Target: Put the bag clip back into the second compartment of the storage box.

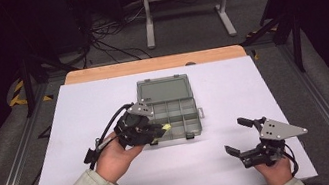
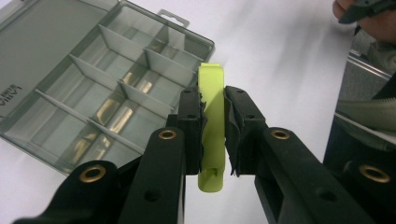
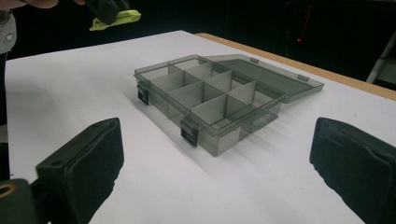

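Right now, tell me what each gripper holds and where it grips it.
The left gripper pinches a yellow-green clip across its middle, both ends sticking out. The right gripper holds nothing, jaws wide apart.

Lettering on the box lid, too cut off to read

In the left gripper view, the lid (image 2: 28, 56) of the box (image 2: 107, 93) carries a short line of dark raised lettering at the picture's left edge. It runs sideways, is cropped by the frame and cannot be made out as a word. Nothing else in the pictures bears readable text, numbers, brand marks or signs.
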Demonstrator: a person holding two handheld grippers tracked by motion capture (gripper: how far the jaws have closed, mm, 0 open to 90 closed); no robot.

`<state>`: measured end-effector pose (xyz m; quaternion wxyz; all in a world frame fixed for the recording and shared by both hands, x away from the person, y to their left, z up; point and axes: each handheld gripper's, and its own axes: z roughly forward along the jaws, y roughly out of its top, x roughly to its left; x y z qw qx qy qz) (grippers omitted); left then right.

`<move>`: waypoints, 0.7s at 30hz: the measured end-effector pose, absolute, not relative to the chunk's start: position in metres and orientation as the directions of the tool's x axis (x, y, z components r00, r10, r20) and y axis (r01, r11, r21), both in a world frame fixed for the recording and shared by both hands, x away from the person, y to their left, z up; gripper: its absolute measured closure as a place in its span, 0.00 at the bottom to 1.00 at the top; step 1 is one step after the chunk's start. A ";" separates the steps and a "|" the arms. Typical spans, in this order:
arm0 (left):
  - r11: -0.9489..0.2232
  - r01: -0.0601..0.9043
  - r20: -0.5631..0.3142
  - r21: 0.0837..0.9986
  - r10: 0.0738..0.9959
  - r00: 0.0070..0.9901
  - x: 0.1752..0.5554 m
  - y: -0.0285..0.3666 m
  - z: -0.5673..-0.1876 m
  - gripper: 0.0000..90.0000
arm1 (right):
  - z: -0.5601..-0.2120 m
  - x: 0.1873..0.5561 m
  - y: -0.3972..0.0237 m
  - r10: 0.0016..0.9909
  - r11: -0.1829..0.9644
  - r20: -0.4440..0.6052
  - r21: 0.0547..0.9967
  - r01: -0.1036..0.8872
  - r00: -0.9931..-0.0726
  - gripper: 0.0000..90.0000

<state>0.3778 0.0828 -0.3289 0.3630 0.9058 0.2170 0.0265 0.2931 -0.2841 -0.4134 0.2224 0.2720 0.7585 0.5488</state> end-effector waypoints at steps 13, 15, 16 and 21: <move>-0.583 0.424 -0.137 0.693 0.471 0.872 0.409 0.079 -0.327 0.86 | -0.413 0.293 -0.285 0.655 0.250 -0.038 0.954 0.168 -0.755 0.04; -0.575 0.430 -0.138 0.696 0.480 0.866 0.414 0.078 -0.328 0.86 | -0.413 0.293 -0.284 0.654 0.250 -0.039 0.954 0.167 -0.755 0.04; -0.566 0.437 -0.142 0.699 0.489 0.861 0.419 0.076 -0.329 0.86 | -0.413 0.293 -0.284 0.654 0.249 -0.038 0.954 0.167 -0.756 0.04; -0.549 0.455 -0.150 0.700 0.511 0.846 0.430 0.074 -0.332 0.86 | -0.413 0.293 -0.285 0.654 0.250 -0.038 0.954 0.168 -0.756 0.04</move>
